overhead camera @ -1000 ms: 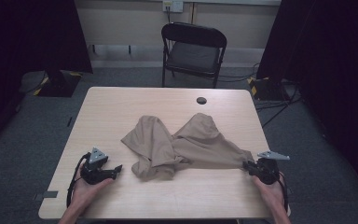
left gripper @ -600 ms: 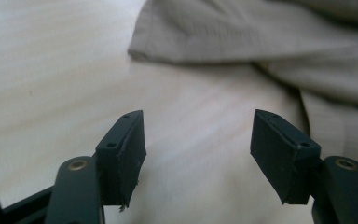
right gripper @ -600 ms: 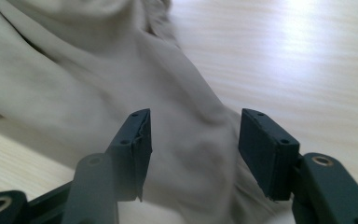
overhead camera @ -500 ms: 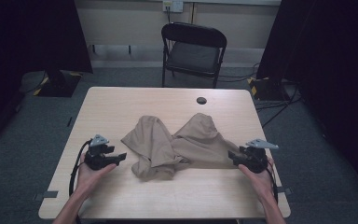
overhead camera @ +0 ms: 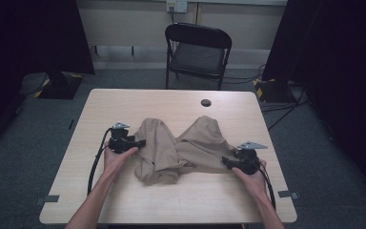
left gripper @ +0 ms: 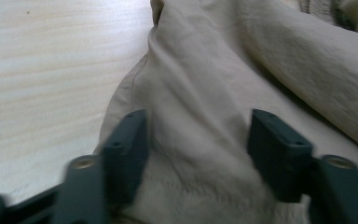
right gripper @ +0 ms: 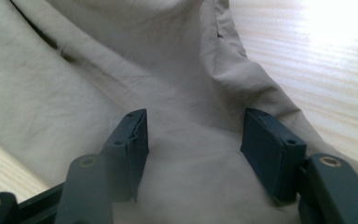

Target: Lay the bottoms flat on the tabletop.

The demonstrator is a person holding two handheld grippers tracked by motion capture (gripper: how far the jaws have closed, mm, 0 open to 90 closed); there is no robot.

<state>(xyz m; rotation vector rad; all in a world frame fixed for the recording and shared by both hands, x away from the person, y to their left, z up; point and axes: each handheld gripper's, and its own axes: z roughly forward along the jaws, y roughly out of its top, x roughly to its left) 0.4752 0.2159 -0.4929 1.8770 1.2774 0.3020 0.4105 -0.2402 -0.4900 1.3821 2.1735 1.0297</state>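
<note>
Tan garment (overhead camera: pixel 181 148): a crumpled piece of beige cloth lay on the middle of the table, two humps rising toward the far side and a folded lump at its near edge.
Table (overhead camera: pixel 124 102): light wood, with a small dark round hole (overhead camera: pixel 206 102) near its far edge.
Left gripper (overhead camera: pixel 140 142): held in the person's left hand (overhead camera: pixel 116 157) at the garment's left edge, pointing right into the cloth.
Left claw state: its jaws had just been closing but stood spread; in the left gripper view (left gripper: pixel 196 140) cloth lay between them and the pads did not press on it.
Right gripper (overhead camera: pixel 225 161): held in the right hand (overhead camera: pixel 252 179) at the garment's near right edge, pointing left into the cloth.
Right claw state: spread after opening; in the right gripper view (right gripper: pixel 193 140) cloth filled the gap between the jaws, with the pads clear of the fabric.
Cables: a black one (overhead camera: pixel 95 162) looped from the left gripper toward the near edge.
Far side: a dark folding chair (overhead camera: pixel 198 50) stood beyond the table on grey floor.
</note>
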